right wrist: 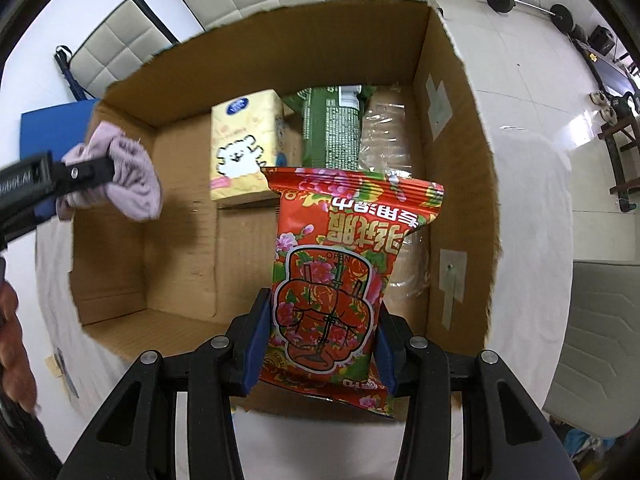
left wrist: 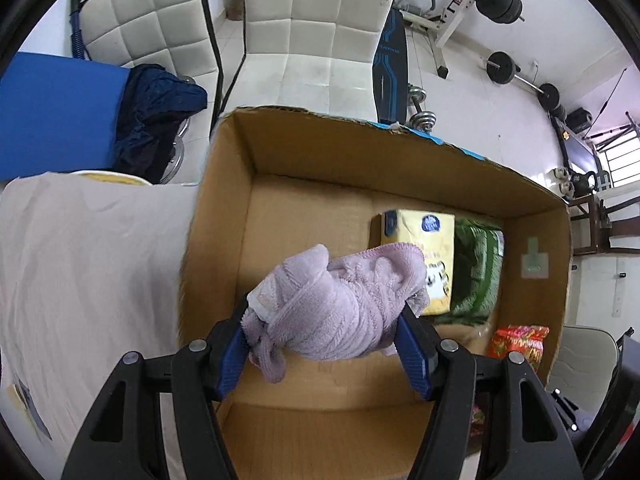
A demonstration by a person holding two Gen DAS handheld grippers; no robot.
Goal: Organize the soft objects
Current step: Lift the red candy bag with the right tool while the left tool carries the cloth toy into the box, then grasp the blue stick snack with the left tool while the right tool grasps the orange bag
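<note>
My left gripper (left wrist: pixel 324 320) is shut on a bunched lilac towel (left wrist: pixel 336 304) and holds it over the open cardboard box (left wrist: pixel 224 208); the towel also shows in the right wrist view (right wrist: pixel 128 176) above the box's left wall. My right gripper (right wrist: pixel 320 324) is shut on a red flowered wet-wipe pack (right wrist: pixel 340 272) held over the box's near right part; this pack shows in the left wrist view (left wrist: pixel 518 344). Inside the box lie a yellow tissue pack (right wrist: pixel 244 148), a green pack (right wrist: pixel 332 128) and a clear plastic pack (right wrist: pixel 386 136).
The box (right wrist: pixel 452 184) stands on a table with a white cloth (left wrist: pixel 88 264). White padded chairs (left wrist: pixel 312 40) stand behind, one with dark blue clothes (left wrist: pixel 156 120) and a blue mat (left wrist: pixel 56 112). Gym weights (left wrist: pixel 504 0) lie on the floor at the far right.
</note>
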